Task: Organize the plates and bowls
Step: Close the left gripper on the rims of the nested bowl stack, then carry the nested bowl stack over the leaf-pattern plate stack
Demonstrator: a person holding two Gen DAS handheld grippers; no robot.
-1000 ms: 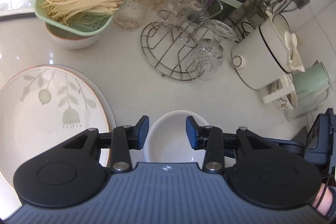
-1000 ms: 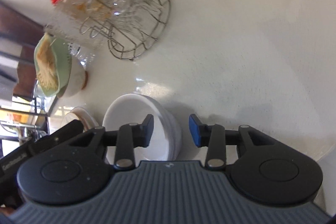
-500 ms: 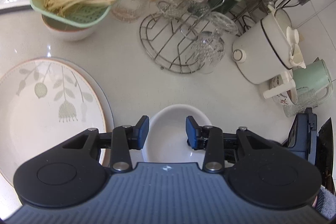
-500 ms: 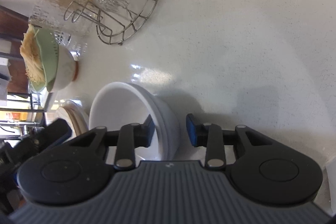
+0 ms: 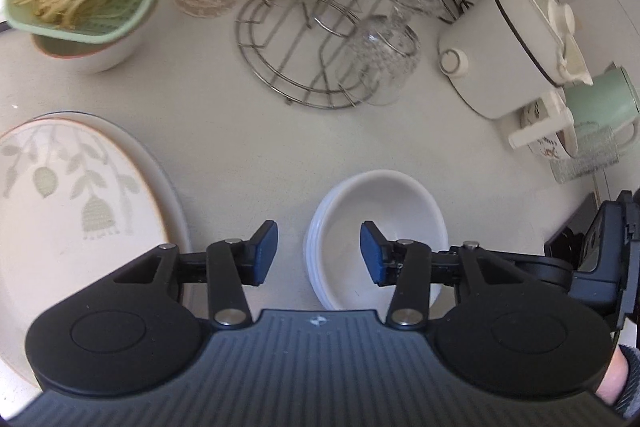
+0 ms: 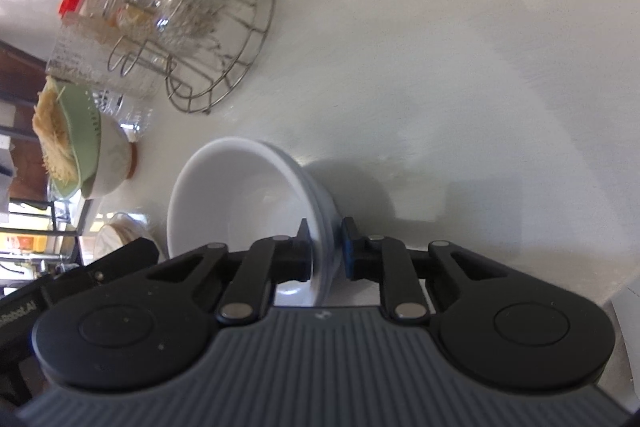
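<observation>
Right wrist view: right gripper (image 6: 326, 253) pinches the near wall of the bowls (image 6: 240, 199), one finger inside, one outside; the nested white stack sits on the counter (image 6: 440, 67), leaning left of the claw. Left gripper (image 5: 319, 251) spread, empty, over the gap between bowls (image 5: 376, 215) and plate (image 5: 76, 211). Plate lies left of the bowls, near. Rack (image 5: 304, 59) farther back. Right hand is the one on the stack.

white bowls (image 5: 380, 211), leaf-patterned plate (image 5: 60, 211)
</observation>
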